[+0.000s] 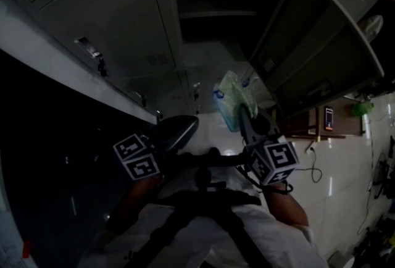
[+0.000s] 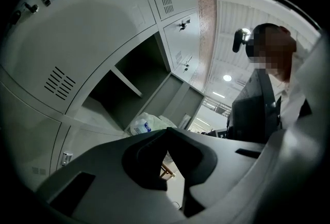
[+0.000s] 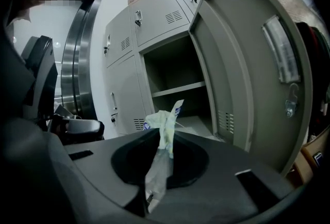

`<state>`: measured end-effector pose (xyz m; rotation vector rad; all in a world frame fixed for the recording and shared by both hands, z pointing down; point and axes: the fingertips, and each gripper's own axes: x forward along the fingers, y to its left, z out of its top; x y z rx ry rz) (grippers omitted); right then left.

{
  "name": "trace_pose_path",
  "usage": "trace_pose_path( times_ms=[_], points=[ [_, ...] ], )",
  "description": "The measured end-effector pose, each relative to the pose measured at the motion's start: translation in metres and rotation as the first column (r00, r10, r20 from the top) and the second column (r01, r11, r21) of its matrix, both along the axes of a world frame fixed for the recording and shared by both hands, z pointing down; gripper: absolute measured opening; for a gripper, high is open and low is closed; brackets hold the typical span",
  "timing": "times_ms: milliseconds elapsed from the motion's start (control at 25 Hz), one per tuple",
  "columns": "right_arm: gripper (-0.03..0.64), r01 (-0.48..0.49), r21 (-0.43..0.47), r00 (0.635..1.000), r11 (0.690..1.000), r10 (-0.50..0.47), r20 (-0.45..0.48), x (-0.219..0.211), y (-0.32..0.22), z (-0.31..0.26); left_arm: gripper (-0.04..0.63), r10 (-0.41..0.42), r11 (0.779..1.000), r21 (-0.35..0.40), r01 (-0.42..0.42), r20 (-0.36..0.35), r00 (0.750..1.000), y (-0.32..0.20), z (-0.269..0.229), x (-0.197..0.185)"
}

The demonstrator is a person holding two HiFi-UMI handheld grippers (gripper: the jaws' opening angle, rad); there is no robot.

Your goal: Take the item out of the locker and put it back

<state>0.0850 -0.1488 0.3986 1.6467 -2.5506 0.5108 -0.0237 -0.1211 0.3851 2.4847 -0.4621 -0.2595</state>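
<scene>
Right tool (image 3: 161,134) pinches a bag (image 3: 166,113) (crumpled plastic) before the open locker (image 3: 178,89); left tool (image 2: 165,131) closed, empty.

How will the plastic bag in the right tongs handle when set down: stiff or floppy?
Likely floppy: the plastic bag is crumpled and bunches where the right tongs pinch it. Probably light, since a thin pinch carries it. The film may be slick, so it could slump on the locker shelf.

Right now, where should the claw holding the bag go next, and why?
Probably forward, to carry the bag into the locker. The right claw is shut on the bag, just outside the locker, whose door stands open.
</scene>
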Motion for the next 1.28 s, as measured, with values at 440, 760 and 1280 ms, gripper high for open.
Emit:
trace_pose_path(
  times_ms=[440, 760, 1280],
  points=[
    [0.020, 0.014, -0.021, 1.000, 1.000, -0.014, 0.002, -0.0056, 0.0038, 0.0052, 0.003, -0.007, 1.000, -0.008, 0.007, 0.001, 1.000, 0.0028, 0.0032, -0.0006],
    [0.020, 0.023, -0.040, 1.000, 0.999, -0.023, -0.010, -0.0063, 0.0043, 0.0069, 0.003, -0.023, 0.999, -0.036, 0.023, -0.011, 1.000, 0.0003, 0.0071, -0.0007],
    [0.020, 0.013, -0.024, 1.000, 1.000, -0.013, -0.011, -0.0050, -0.0024, 0.0065, 0.003, -0.040, 0.999, -0.030, 0.041, 0.013, 0.999, -0.0038, 0.0095, -0.0058]
  ],
)
